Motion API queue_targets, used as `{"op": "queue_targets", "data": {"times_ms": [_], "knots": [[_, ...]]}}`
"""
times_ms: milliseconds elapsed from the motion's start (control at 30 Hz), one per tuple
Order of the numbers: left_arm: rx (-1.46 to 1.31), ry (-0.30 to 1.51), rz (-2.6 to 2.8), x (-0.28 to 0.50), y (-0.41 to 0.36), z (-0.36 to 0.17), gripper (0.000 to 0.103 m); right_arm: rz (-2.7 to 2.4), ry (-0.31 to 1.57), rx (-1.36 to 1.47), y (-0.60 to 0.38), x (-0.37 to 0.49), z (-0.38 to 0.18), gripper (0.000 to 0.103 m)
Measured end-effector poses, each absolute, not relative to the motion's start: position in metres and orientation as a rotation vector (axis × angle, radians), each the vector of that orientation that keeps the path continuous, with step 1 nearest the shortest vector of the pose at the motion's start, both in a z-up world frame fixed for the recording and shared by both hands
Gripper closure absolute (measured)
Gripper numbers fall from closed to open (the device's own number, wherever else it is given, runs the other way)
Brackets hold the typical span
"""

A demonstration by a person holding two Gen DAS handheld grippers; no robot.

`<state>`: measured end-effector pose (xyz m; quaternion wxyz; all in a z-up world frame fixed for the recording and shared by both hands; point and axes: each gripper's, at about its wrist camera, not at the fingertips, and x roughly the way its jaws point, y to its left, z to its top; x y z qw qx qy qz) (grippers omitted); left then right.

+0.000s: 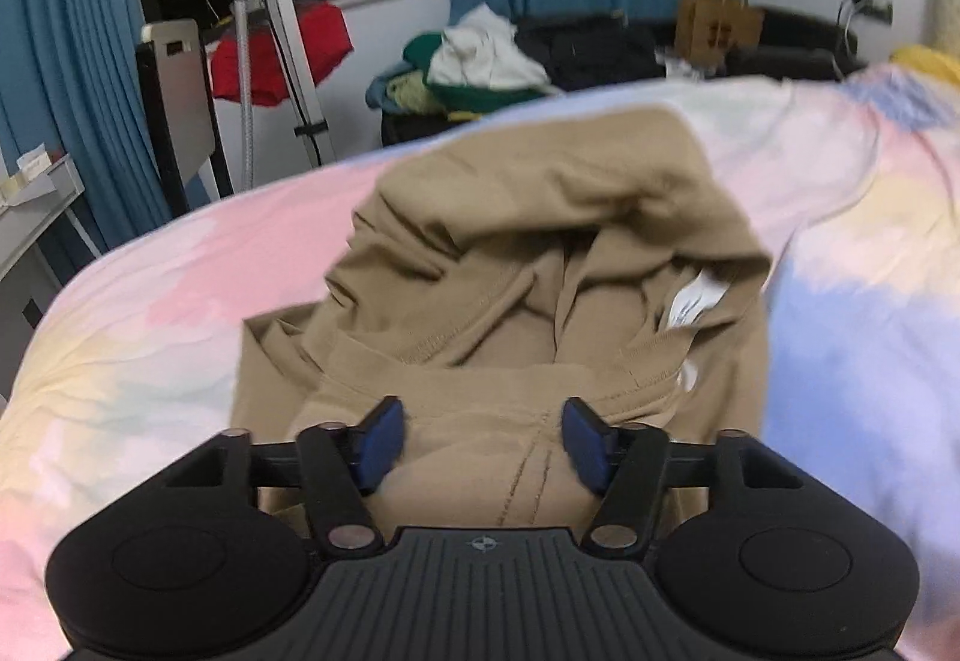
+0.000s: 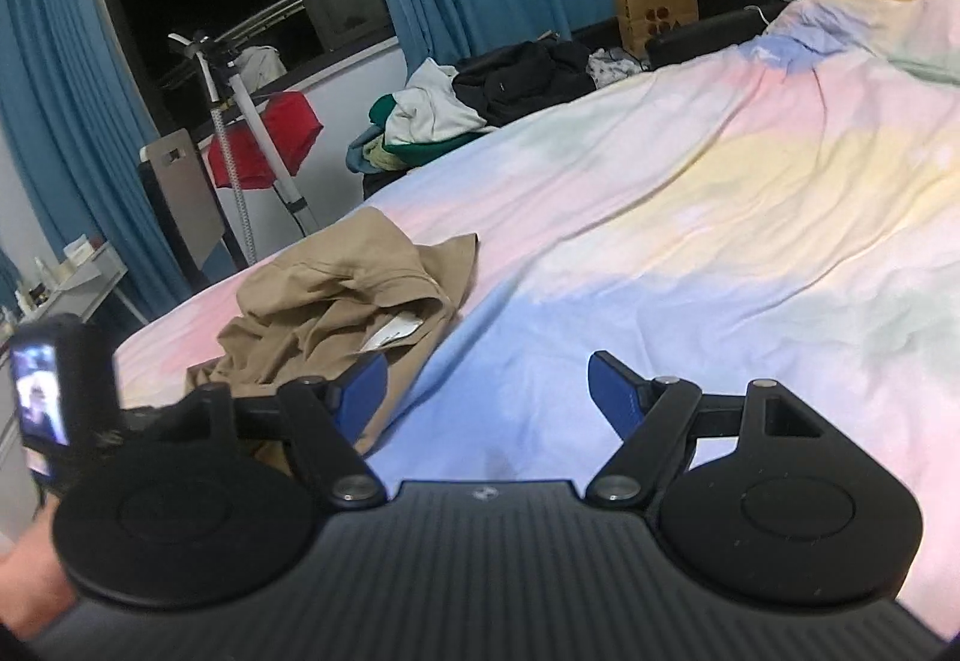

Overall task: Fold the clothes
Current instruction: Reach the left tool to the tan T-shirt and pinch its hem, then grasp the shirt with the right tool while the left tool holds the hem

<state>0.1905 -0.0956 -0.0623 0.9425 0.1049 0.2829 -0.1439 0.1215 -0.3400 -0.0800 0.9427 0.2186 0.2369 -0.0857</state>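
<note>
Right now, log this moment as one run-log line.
tan garment: crumpled on bedspread | left gripper: open over it | right gripper: open, beside it

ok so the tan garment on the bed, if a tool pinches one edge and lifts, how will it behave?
Likely floppy: the tan garment lies in soft, rumpled folds on the bedspread, so it should drape and unfold rather than hold shape. Probably light, since the cloth looks thin. It may drag and bunch the bedspread a little instead of sliding cleanly.

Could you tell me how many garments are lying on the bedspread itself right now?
1: a crumpled tan garment lies on the pastel bedspread, under the open left gripper. The open right gripper is beside it.
</note>
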Motion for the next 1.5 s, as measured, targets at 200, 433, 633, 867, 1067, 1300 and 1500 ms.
{"op": "queue_targets", "data": {"times_ms": [200,433,633,867,1067,1300,1500], "knots": [[0.246,0.535,-0.319,0.172,-0.092,-0.057,0.099,-0.118,0.488,0.468,-0.335,0.128,-0.088,0.027],[0.289,0.417,-0.407,0.103,-0.066,-0.018,0.1,-0.037,0.411,0.451,-0.325,0.117,-0.074,0.027],[0.309,0.444,-0.505,0.03,-0.018,-0.001,0.1,0.058,0.423,0.399,-0.306,0.111,-0.066,0.027],[0.244,0.583,-0.49,0.018,0.012,-0.044,0.1,0.163,0.465,0.312,-0.279,0.111,-0.061,0.049],[0.199,0.683,-0.489,0.024,0.023,-0.074,0.1,0.167,0.542,0.181,-0.254,0.14,-0.076,0.056],[0.155,0.752,-0.495,0.036,0.025,-0.089,0.1,0.171,0.629,0.026,-0.224,0.173,-0.093,0.065],[0.134,0.767,-0.51,0.044,0.022,-0.094,0.1,0.156,0.627,0.018,-0.214,0.189,-0.094,0.094]]}}
